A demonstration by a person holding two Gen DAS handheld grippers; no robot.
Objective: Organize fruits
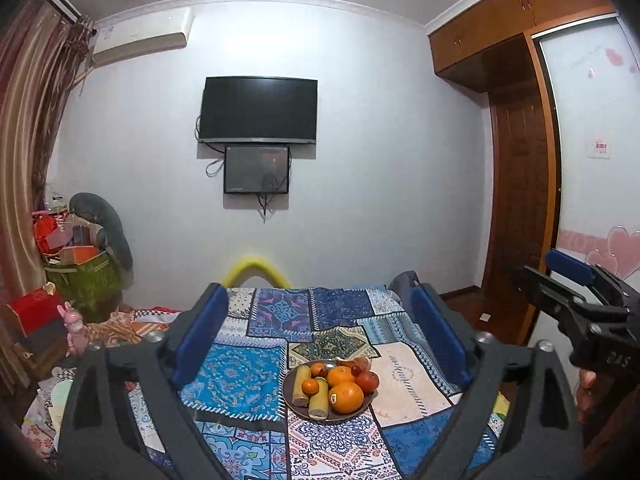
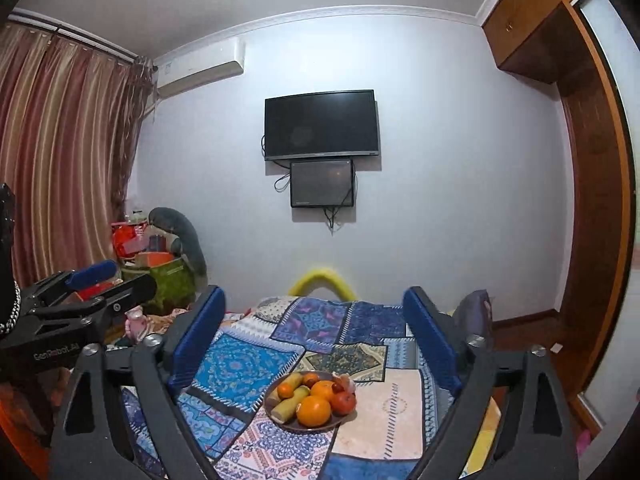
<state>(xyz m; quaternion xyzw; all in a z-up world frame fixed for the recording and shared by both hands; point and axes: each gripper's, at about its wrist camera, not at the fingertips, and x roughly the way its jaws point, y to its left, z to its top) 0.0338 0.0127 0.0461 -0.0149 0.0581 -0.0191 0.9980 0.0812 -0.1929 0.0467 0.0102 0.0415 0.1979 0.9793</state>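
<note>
Blue-padded fingers of the left hand-held gripper [image 1: 320, 340] stand wide apart with nothing between them, and the right hand-held gripper [image 2: 316, 340] is spread just as wide and equally empty; each one shows at the edge of the other's view, held level and raised above the bed. Beyond the fingers lies the patchwork bedspread [image 1: 240, 384], and on it sits the brown plate [image 1: 296, 404] carrying the fruits: a large orange [image 1: 346, 397] at the front, a second orange [image 1: 341, 376] behind it, small tangerines, a red tomato-like fruit [image 1: 368, 381] and pale yellow-green stalks [image 1: 320, 398] lying lengthwise. Everything appears gathered on the plate already, so the task looks close to finished and the sensible step is probably to withdraw. Doing that well means keeping both sets of fingers clear of the heap, since round fruit stacked on a shallow plate over soft bedding could roll off if it is nudged. Any further adjustment should come from above, one piece at a time.
</note>
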